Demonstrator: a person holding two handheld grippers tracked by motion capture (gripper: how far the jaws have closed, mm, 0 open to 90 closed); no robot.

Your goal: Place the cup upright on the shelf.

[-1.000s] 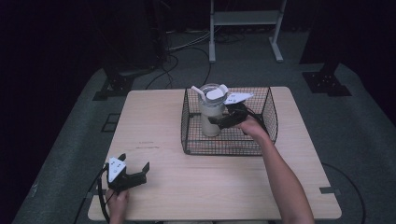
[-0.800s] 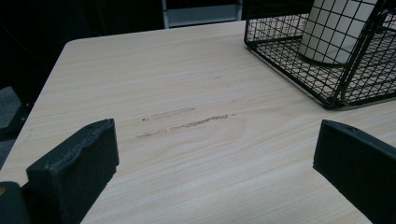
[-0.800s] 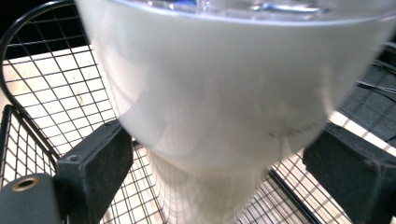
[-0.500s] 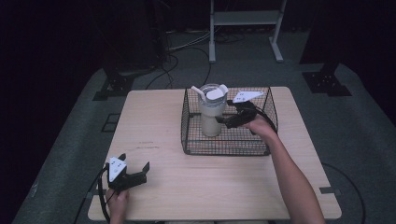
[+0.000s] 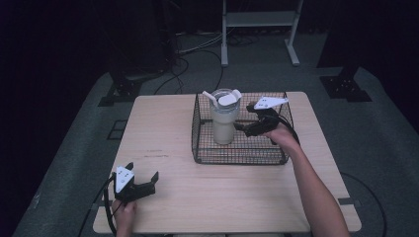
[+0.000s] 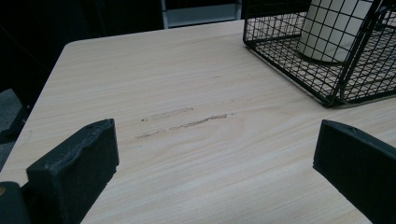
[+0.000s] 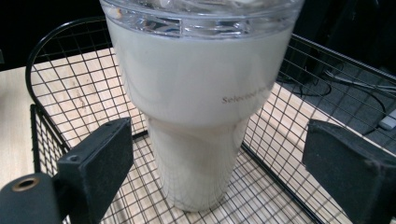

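the tumbler (image 5: 223,120) is stood upright in the wire basket (image 5: 276,157); the right gripper (image 5: 245,127) is held open beside it, nothing grasped; the left gripper (image 5: 144,180) is rested open on the desk (image 5: 163,128).

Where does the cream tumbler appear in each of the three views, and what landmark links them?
High view: tumbler upright in the basket's left part, centre.
Left gripper view: tumbler top right, behind the mesh.
Right gripper view: tumbler central, between the open jaws.
Shared landmark: black wire basket.

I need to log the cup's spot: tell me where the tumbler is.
In the high view the tumbler stands upright inside the wire basket, in its left half at the table's far side, with the open right claw just beside it.
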